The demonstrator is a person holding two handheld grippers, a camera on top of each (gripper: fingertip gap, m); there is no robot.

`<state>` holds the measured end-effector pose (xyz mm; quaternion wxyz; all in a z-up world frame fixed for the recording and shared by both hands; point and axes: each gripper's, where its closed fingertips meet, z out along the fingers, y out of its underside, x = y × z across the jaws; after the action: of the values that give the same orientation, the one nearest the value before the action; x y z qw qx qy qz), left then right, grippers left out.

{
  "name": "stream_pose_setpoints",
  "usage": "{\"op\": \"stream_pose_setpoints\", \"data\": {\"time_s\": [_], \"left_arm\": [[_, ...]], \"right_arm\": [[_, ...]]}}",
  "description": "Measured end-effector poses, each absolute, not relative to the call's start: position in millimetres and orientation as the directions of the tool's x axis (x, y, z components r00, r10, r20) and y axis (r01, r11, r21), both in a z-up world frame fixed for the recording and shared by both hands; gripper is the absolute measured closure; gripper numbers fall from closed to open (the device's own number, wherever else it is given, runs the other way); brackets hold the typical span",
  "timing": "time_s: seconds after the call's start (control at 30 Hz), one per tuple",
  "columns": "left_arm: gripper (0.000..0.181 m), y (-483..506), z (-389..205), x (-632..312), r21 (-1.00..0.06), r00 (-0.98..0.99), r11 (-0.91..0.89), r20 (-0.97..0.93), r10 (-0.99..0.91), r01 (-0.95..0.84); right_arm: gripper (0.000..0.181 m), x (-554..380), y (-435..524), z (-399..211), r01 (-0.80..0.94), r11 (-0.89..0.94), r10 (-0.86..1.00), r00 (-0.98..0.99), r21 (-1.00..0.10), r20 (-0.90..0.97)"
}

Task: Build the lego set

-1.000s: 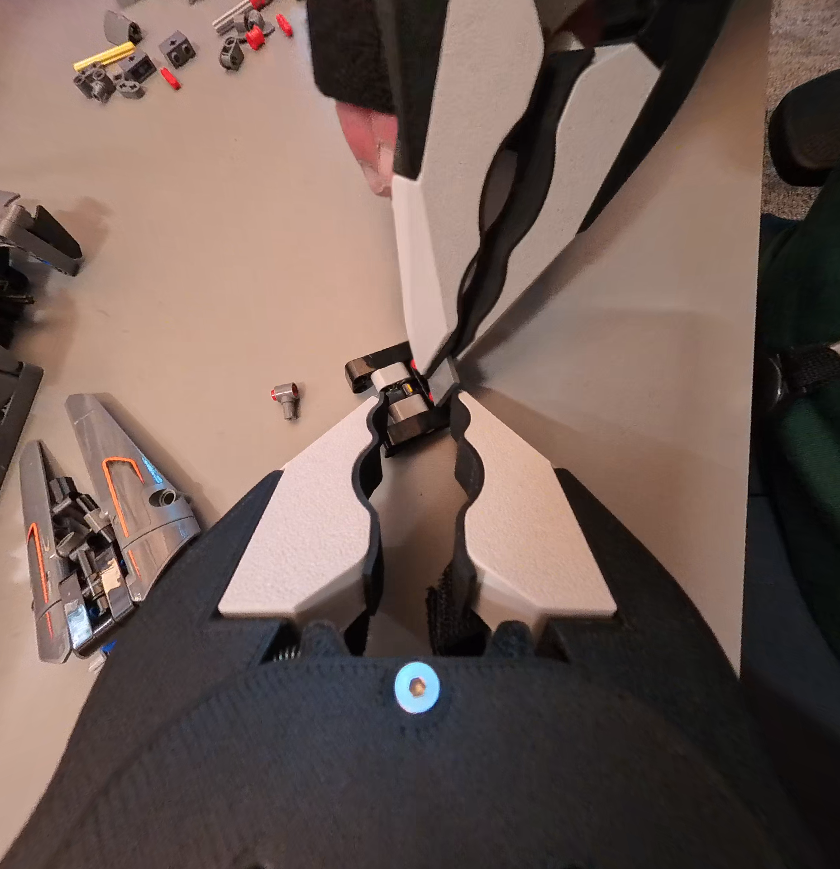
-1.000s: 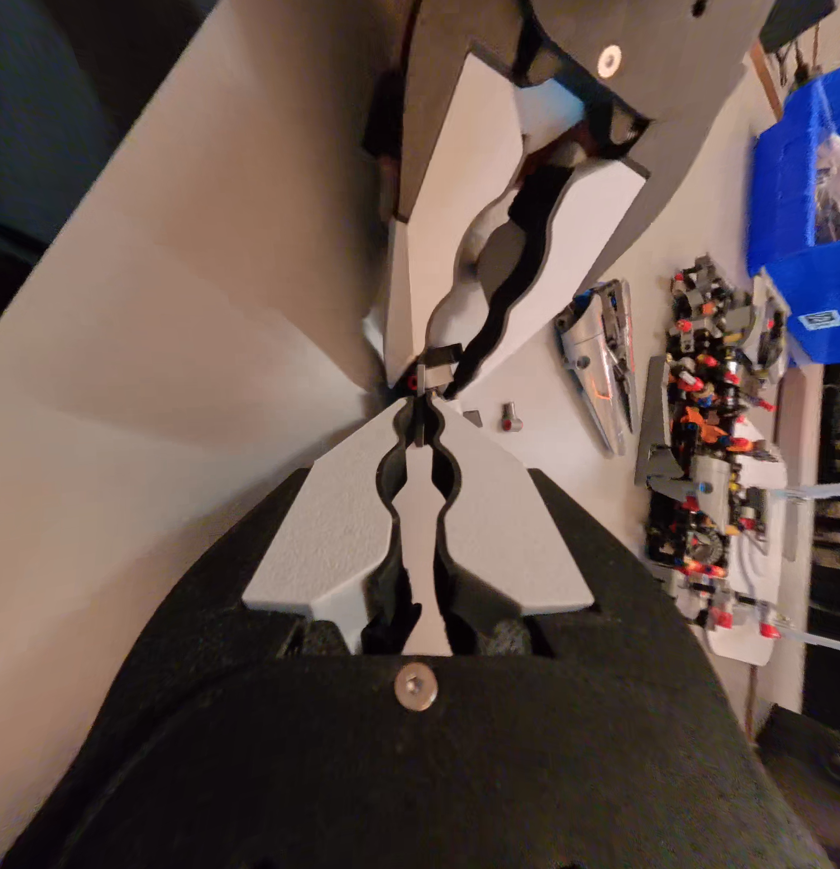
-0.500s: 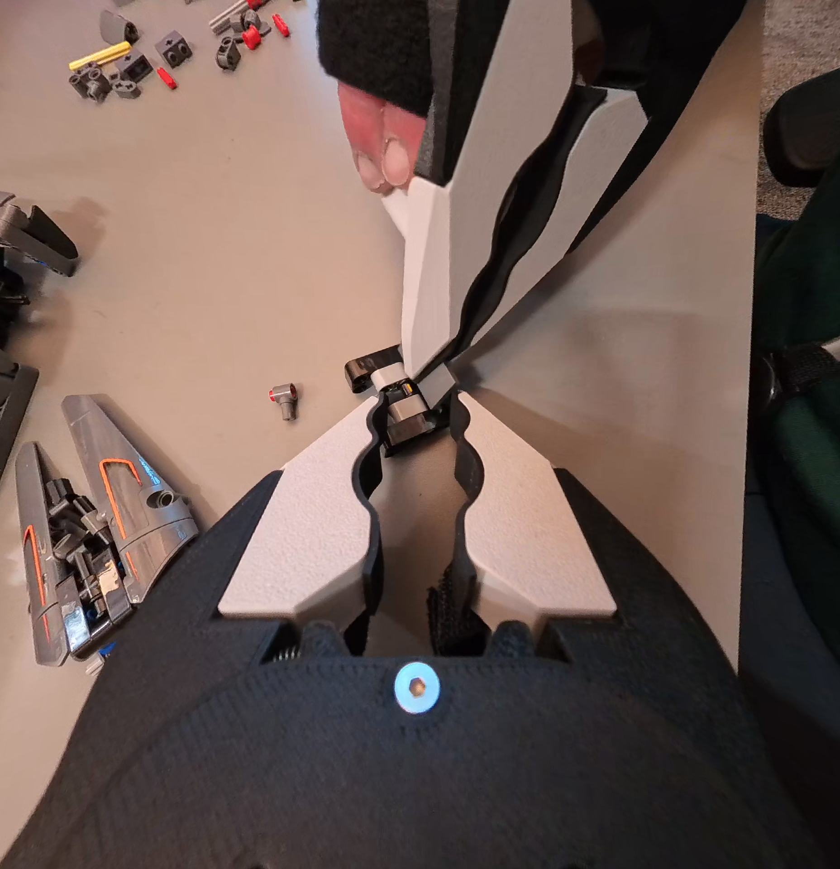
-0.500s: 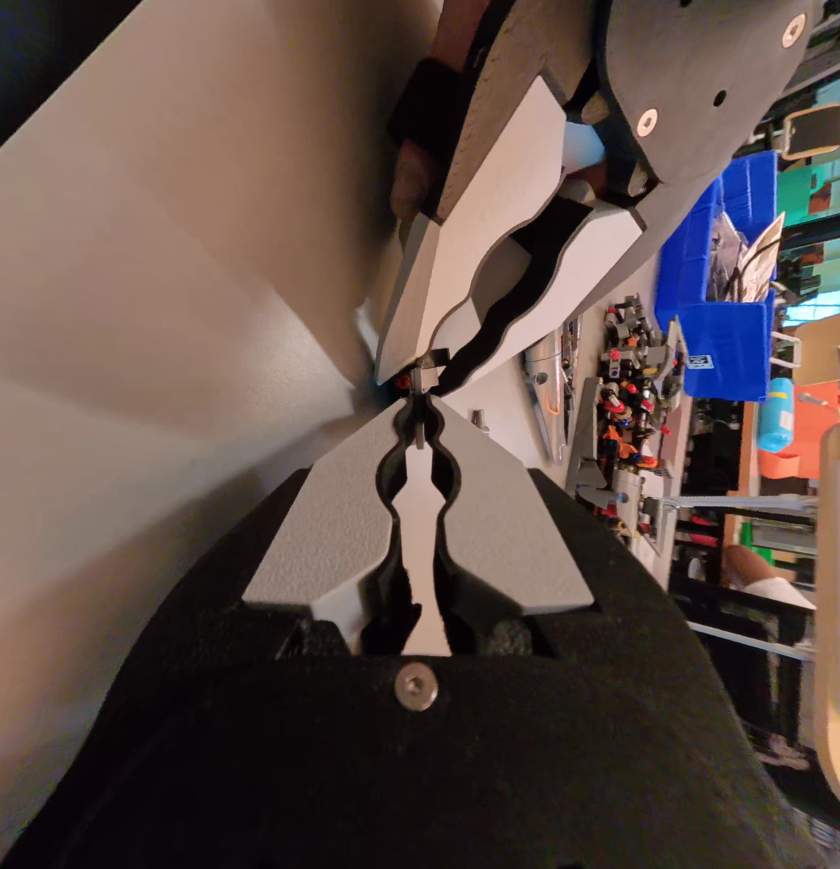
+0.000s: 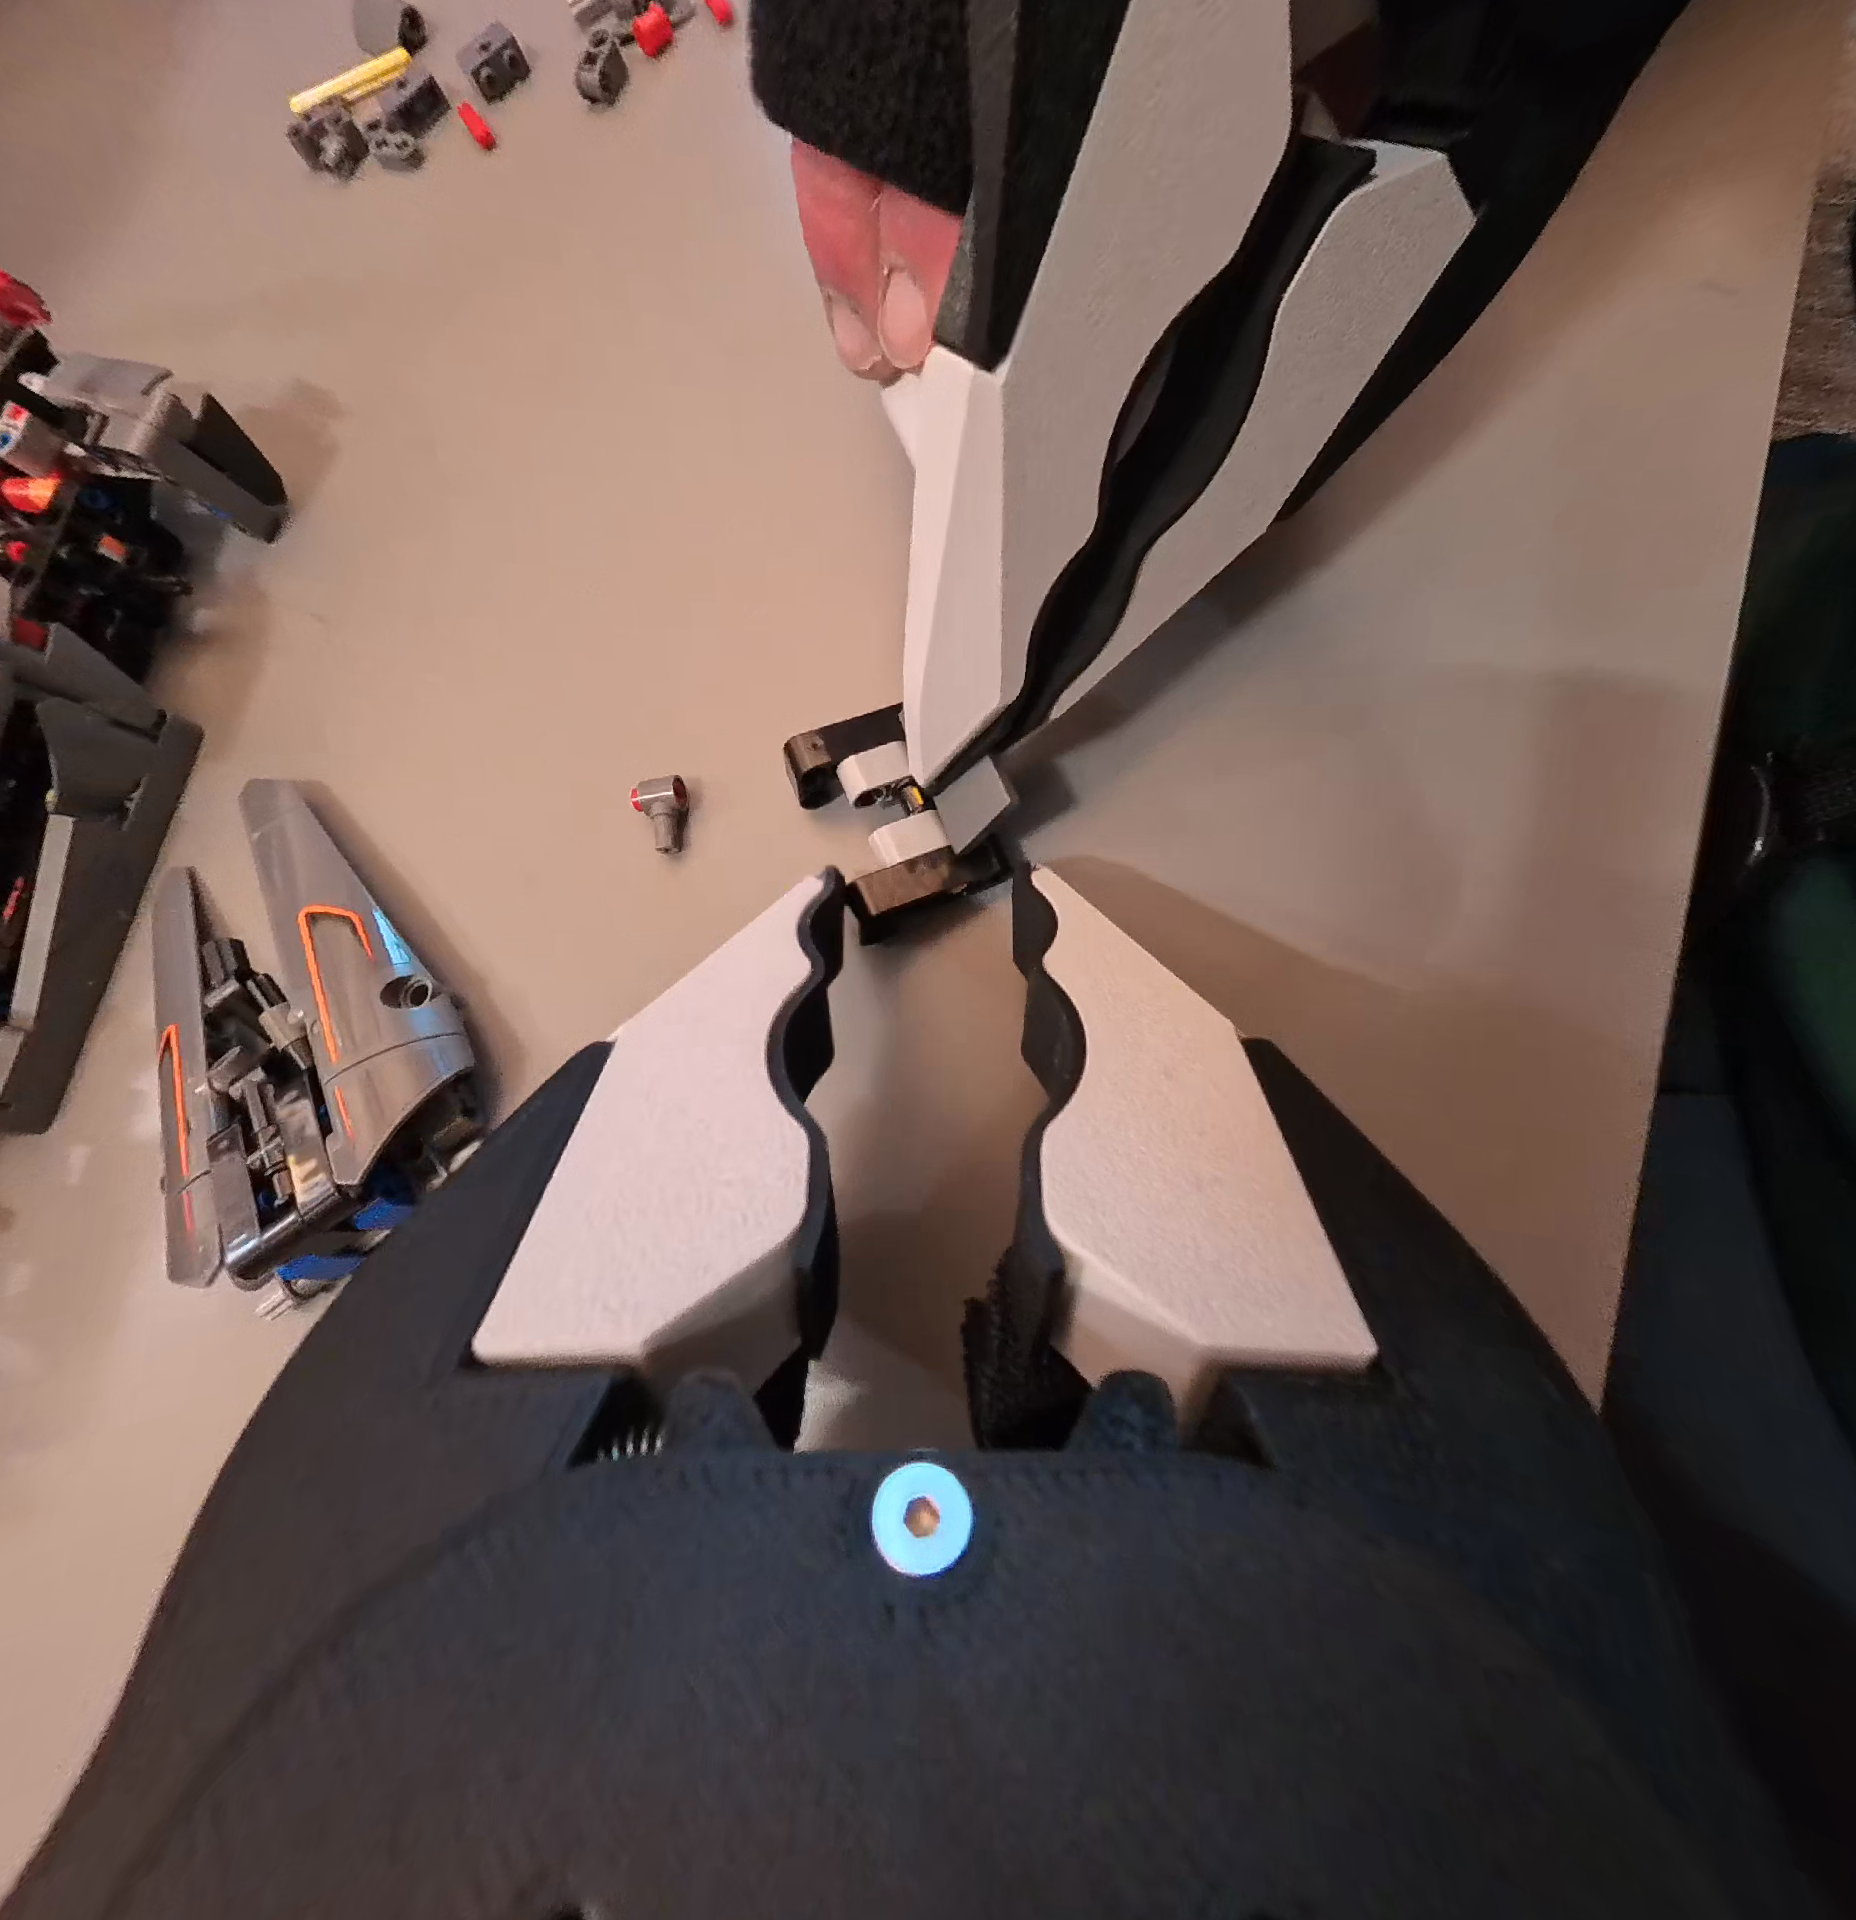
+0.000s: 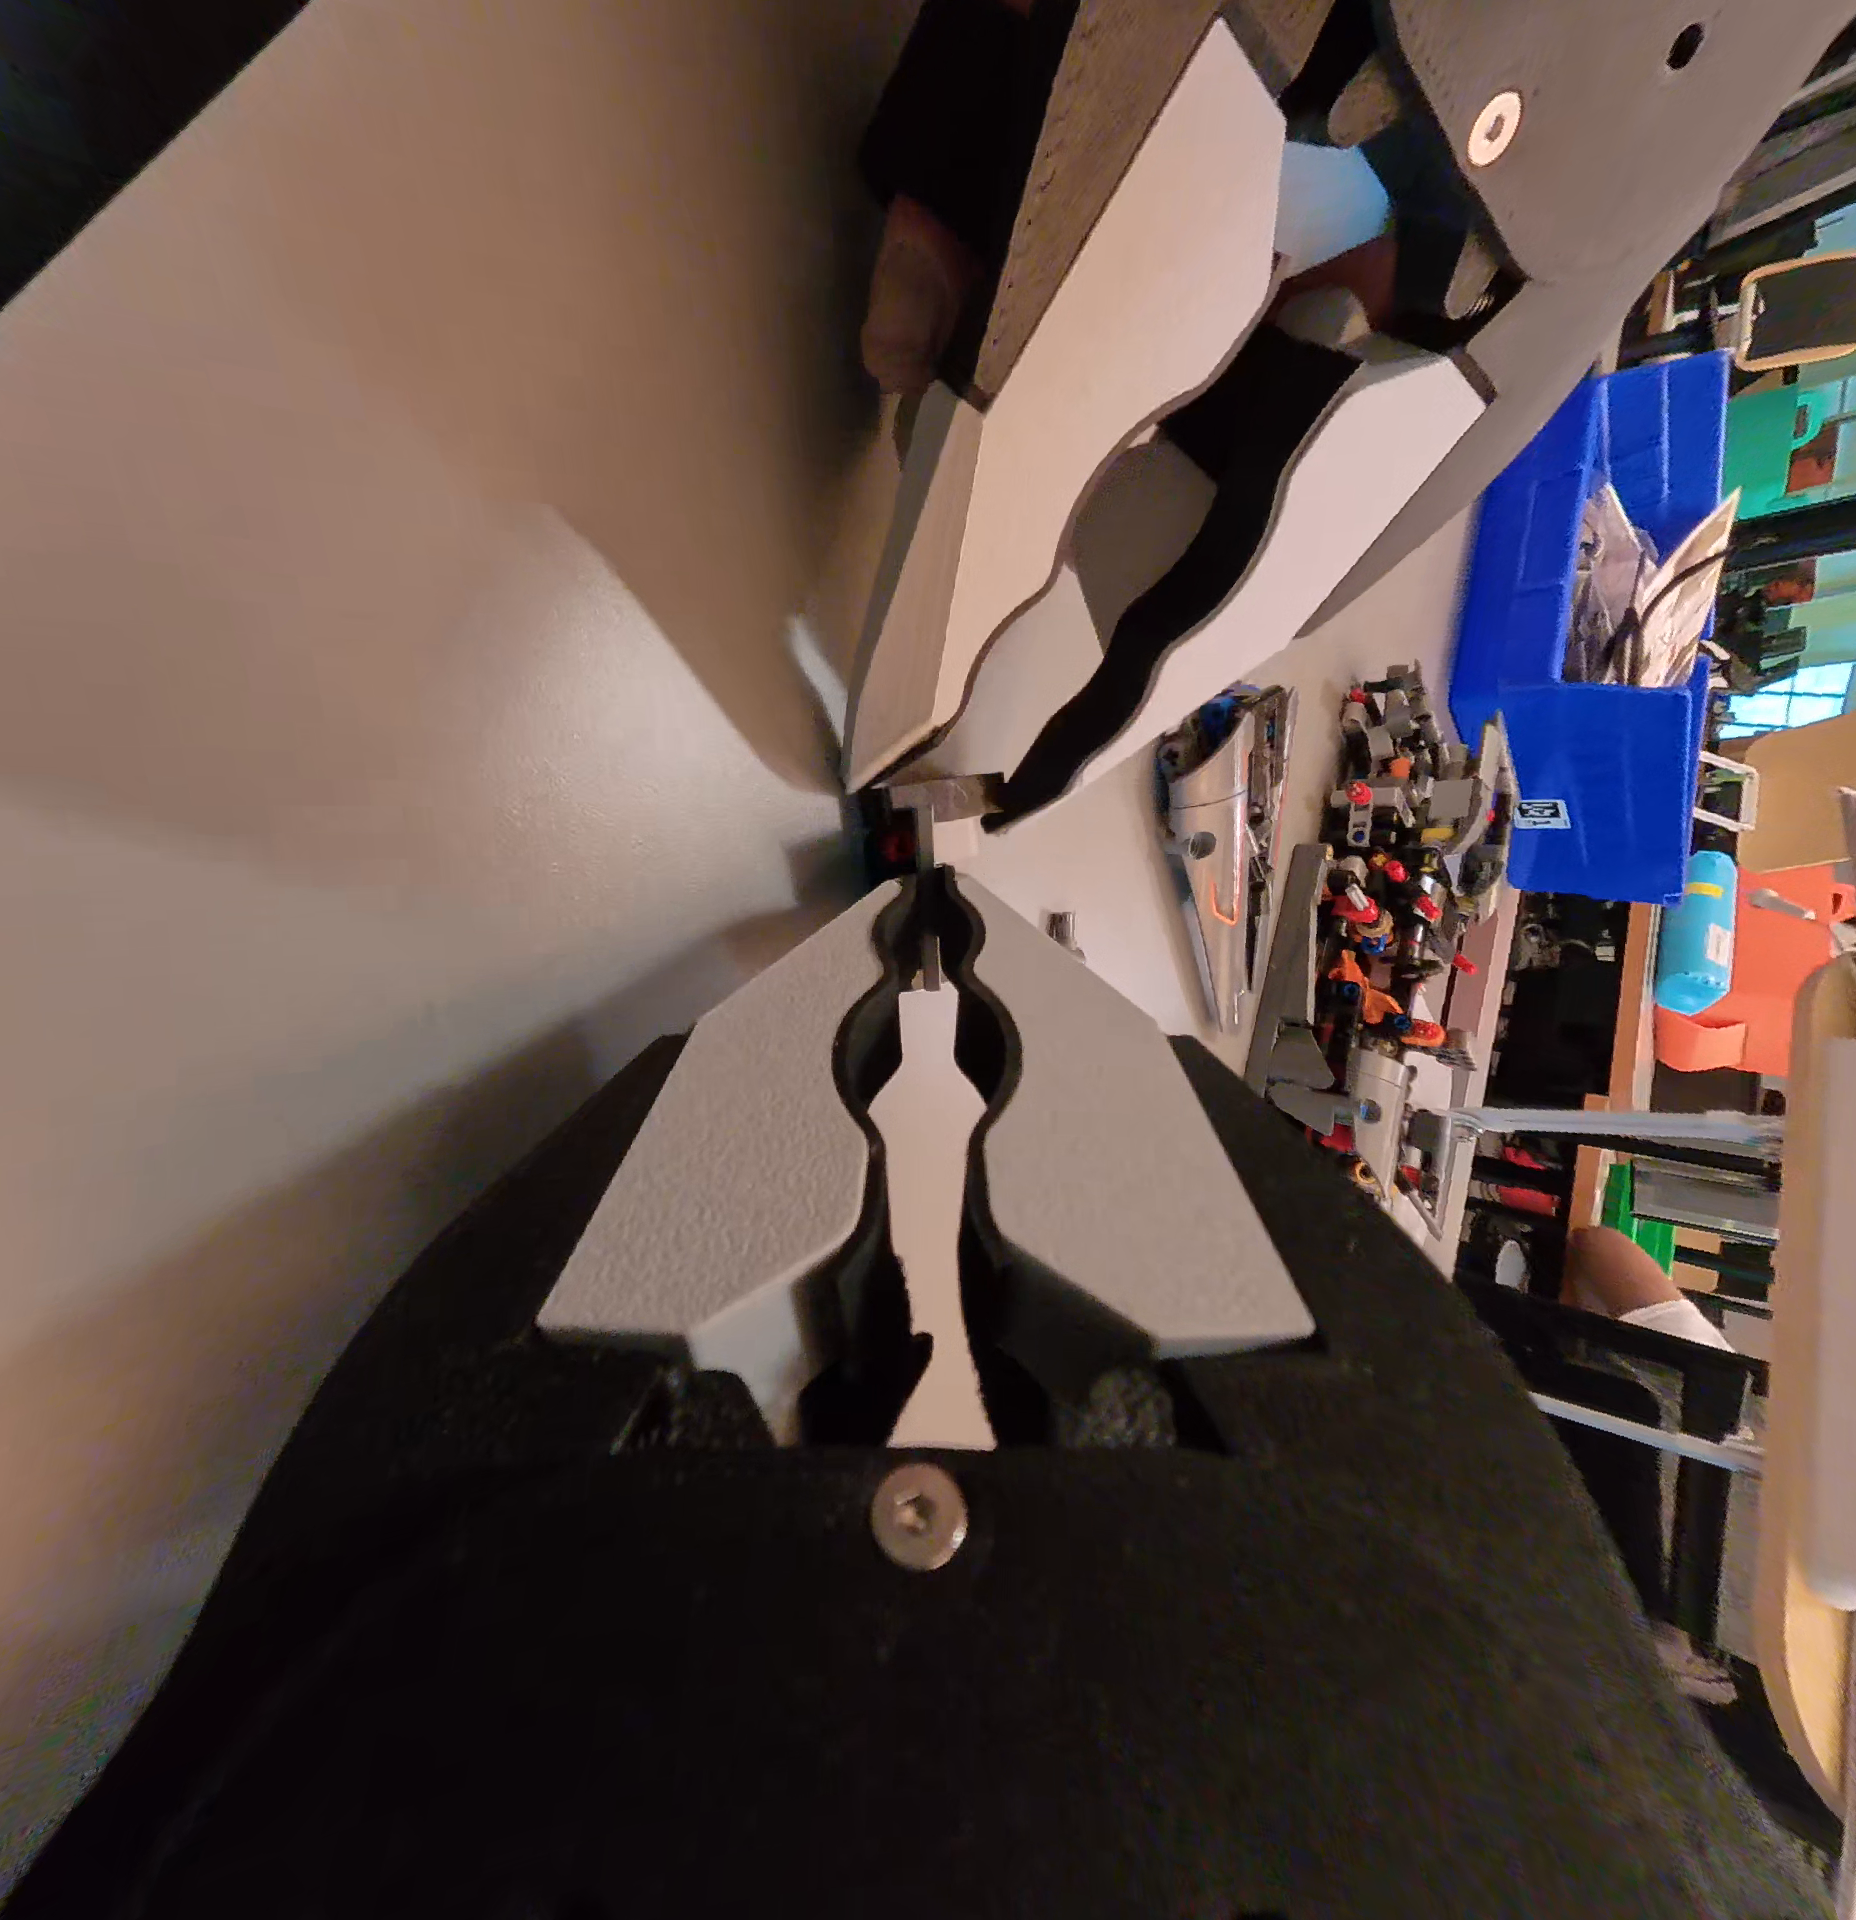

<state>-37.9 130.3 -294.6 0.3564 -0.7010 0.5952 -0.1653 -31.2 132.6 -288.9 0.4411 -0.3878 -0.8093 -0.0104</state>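
A small lego assembly (image 5: 903, 831) of black, white and grey parts hangs over the table between both grippers. My left gripper (image 5: 924, 881) is shut on its black end, held only at the very fingertips. My right gripper (image 6: 929, 894) is shut on a thin grey piece (image 6: 929, 940) that meets the assembly (image 6: 898, 831). In the left wrist view the right gripper (image 5: 950, 790) comes down from above with that grey piece (image 5: 974, 808) in its tips. In the right wrist view the left gripper (image 6: 934, 795) comes from above.
A grey wing section with orange lines (image 5: 311, 1029) (image 6: 1225, 831) lies at the left. A small grey connector with a red pin (image 5: 662, 802) lies near the assembly. Loose parts (image 5: 404, 104) lie far off. The large model (image 6: 1402, 883) stands beside a blue bin (image 6: 1589, 623). The table edge (image 5: 1734, 727) is close on the right. Only a small space, under 4 cm, lies between the two pairs of fingers.
The assembly has slid from deep between my left fingers out to their tips. The right gripper still holds its grey piece against it. Both grippers have tilted a little.
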Motion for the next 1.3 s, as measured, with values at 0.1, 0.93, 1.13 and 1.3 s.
{"op": "stream_pose_setpoints", "data": {"time_s": [0.1, 0.93, 1.13, 1.3], "left_arm": [[0.151, 130.2, -294.2, -37.0, -0.701, 0.253, -0.031, -0.216, -0.943, -0.712], [0.151, 130.6, -294.9, -34.1, -0.715, 0.243, -0.037, -0.187, -0.952, -0.698], [0.151, 130.3, -294.9, -33.7, -0.716, 0.240, -0.036, -0.186, -0.953, -0.697], [0.151, 130.3, -295.0, -33.7, -0.715, 0.240, -0.035, -0.187, -0.953, -0.698]], "right_arm": [[0.180, -31.3, 132.8, -289.1, 0.629, 0.714, 0.598, -0.319, -0.308, 0.735], [0.180, -25.7, 130.3, -287.3, 0.631, 0.732, 0.570, -0.362, -0.257, 0.738], [0.181, -27.8, 126.7, -287.2, 0.621, 0.743, 0.549, -0.354, -0.248, 0.757], [0.180, -26.7, 126.1, -287.7, 0.607, 0.760, 0.514, -0.344, -0.231, 0.786]]}}
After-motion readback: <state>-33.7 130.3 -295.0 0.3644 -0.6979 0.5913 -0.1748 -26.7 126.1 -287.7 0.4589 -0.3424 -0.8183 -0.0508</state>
